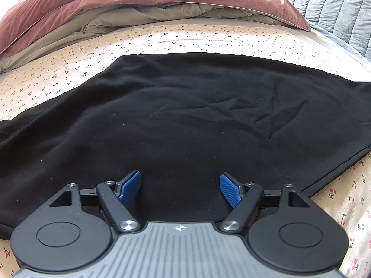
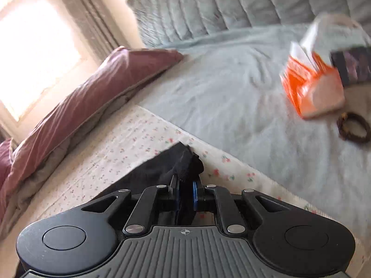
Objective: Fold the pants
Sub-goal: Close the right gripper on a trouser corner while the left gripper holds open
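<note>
Left gripper [image 1: 180, 186]: nearest item in the left wrist view, grey ribbed body with black arms; blue pads [image 1: 131, 184] spread wide apart, released, holding nothing. It hovers over the near edge of the pants.

Black pants [image 1: 185, 120]: spread flat across the cherry-print sheet [image 1: 58, 71], lightly creased toward the right, running from the near left to the far right of the left wrist view. Far edge straight; near right edge shows a hem line.

Right gripper [image 2: 185, 193]: jaws drawn close together, clenched on a bunched end of the pants [image 2: 183, 162]. One blue pad [image 2: 195, 195] shows at the right of the pinched cloth; the cloth rises crumpled just beyond the fingertips.

Mauve duvet [image 1: 139, 2]: heaped along the far side of the sheet, grey-beige lining [image 1: 143, 17] showing beneath its edge. Well apart from the pants.

Pale blue-grey blanket [image 2: 220, 88]: covers the bed to the right of the sheet, meeting it along a diagonal border.

Quilted grey headboard [image 2: 231, 7]: far side, behind the blanket.

Orange and white package [image 2: 310, 92]: on the blanket, far right, blurred; contents cannot be told.

Dark ring-shaped item [image 2: 353, 131]: on the blanket, just near of the package.

Window [image 2: 34, 51]: far left, brightly lit, with a curtain [image 2: 92, 23] beside it.
</note>
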`<state>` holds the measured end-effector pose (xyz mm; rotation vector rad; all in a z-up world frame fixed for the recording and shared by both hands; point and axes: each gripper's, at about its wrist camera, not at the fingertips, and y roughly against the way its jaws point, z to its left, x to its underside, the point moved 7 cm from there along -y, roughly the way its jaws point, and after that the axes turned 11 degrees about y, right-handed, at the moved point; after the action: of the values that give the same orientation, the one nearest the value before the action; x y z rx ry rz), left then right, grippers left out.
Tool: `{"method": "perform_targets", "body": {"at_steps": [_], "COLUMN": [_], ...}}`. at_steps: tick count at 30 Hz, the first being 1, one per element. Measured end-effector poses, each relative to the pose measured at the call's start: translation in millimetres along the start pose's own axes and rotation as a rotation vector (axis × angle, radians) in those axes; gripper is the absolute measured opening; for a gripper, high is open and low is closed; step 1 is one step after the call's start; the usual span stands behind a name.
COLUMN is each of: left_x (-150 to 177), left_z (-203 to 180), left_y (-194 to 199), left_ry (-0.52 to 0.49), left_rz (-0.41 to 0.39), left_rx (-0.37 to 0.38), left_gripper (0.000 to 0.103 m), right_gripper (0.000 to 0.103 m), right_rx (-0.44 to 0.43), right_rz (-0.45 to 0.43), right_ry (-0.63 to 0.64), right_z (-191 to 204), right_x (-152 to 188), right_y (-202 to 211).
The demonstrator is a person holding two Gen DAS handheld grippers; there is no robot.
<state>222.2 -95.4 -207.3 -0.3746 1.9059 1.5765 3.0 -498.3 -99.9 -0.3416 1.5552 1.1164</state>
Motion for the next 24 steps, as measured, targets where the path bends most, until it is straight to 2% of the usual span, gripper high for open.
{"method": "perform_targets", "body": {"at_steps": [2,3,5,7,12,16,19,22,24], "left_x": [0.3,0.0,-0.2,-0.1,0.3,-0.2,-0.4,-0.9,-1.2], "left_z": [-0.1,0.0,-0.7,-0.9,0.5,0.3,-0.5,-0.8,-0.9], "left_y": [-0.5,-1.0,-1.4,-1.0,0.1,-0.2,-0.7,-0.6,-0.7], "left_ry": [-0.002,0.0,0.004,0.003,0.001,0.003,0.005,0.007,0.008], "left_rz": [-0.003,-0.003,-0.003,-0.002,0.001,0.005,0.005,0.008,0.01], "left_rx": [0.0,0.0,-0.001,-0.002,0.007,0.009,0.005,0.005,0.005], "left_gripper": [0.08,0.08,0.08,0.08,0.08,0.08,0.08,0.08,0.08], "right_gripper": [0.011,0.011,0.011,0.011,0.011,0.011,0.011,0.011,0.011], "right_rx": [-0.023,-0.05,-0.148,-0.202,-0.256,-0.296,-0.291,-0.272,-0.242], "right_rz": [-0.155,-0.162,-0.059,0.036,0.122,0.156,0.179,0.18,0.159], "right_ry": [0.362,0.455,0.585,0.692,0.801,0.778,0.681,0.495,0.318], "right_z": [68.7,92.4,138.2,170.5,209.2,215.8,206.2,183.0,156.9], "right_x": [-4.8,1.6,26.5,53.2,92.0,99.3,91.3,68.4,48.4], "right_y": [20.1,20.5,7.0,-7.7,-17.5,-13.9,-14.1,-18.3,-19.3]}}
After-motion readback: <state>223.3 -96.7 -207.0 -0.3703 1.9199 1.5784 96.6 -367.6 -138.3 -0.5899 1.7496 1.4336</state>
